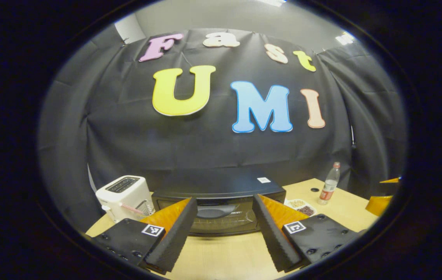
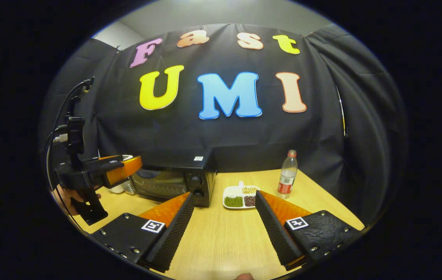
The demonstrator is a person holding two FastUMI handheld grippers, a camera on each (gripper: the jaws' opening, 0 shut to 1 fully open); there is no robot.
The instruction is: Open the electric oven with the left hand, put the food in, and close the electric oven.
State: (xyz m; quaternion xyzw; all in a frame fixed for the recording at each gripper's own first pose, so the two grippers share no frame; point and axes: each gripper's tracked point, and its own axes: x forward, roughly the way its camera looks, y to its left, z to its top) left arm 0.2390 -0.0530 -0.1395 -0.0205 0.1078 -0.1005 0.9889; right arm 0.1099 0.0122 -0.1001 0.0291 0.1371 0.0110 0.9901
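With its fingers spread wide and holding nothing, the left gripper [image 1: 224,229] faces the closed black metal electric oven [image 1: 221,206] at twelve o'clock, seemingly to reach its door, while the equally parted right gripper [image 2: 224,229] waits near the white divided food tray [image 2: 240,196]

You see black oven [image 2: 174,181], white toaster [image 1: 125,196], white tray [image 2: 240,196] of green, brown, tan food, red-capped bottle [image 2: 287,171], pale wood table [image 2: 224,237].
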